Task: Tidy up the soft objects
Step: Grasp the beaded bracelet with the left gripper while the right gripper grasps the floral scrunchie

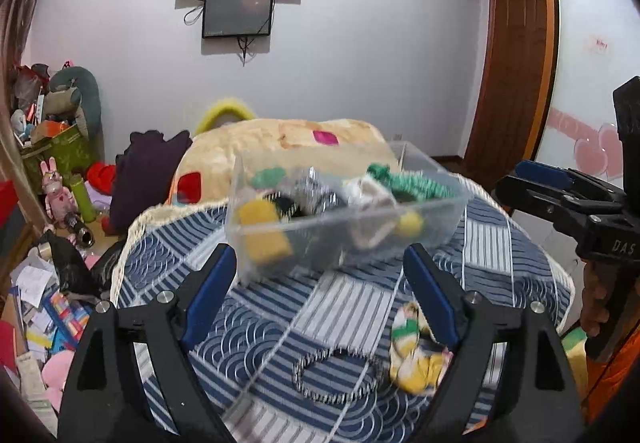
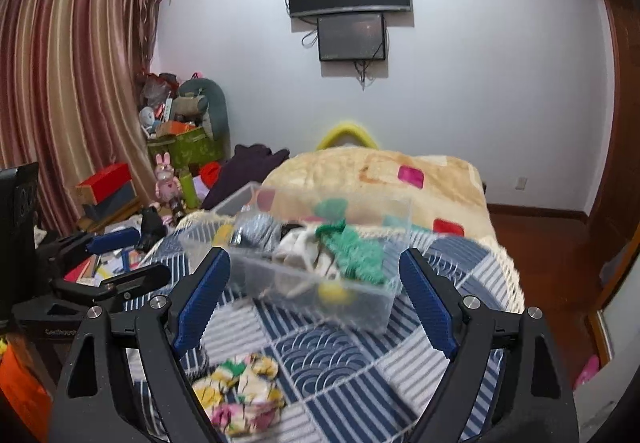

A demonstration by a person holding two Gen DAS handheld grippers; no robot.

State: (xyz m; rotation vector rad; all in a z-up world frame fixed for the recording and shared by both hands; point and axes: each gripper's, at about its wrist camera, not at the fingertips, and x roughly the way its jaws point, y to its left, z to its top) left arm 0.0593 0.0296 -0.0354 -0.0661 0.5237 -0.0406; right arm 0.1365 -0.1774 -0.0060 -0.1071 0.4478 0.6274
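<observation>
The clear plastic bin [image 1: 348, 211] sits on the striped quilt [image 1: 344, 303], already holding soft pieces. Nearer than the bin lie a floral sock bundle [image 2: 244, 391] and a striped hairband [image 1: 336, 375]. Both look light and floppy; pinch the bundle's thick middle. The left gripper [image 1: 320, 291] and right gripper [image 2: 316, 299] both gape, 2 fingers wide apart, holding nothing.

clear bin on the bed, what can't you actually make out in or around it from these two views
- Clear bin contents: motion blur in both views smears all but colours.
- Striped band: left view only; one end hidden behind the floral cloth.
- Floral cloth in the right view: blurred, item type unclear.
</observation>
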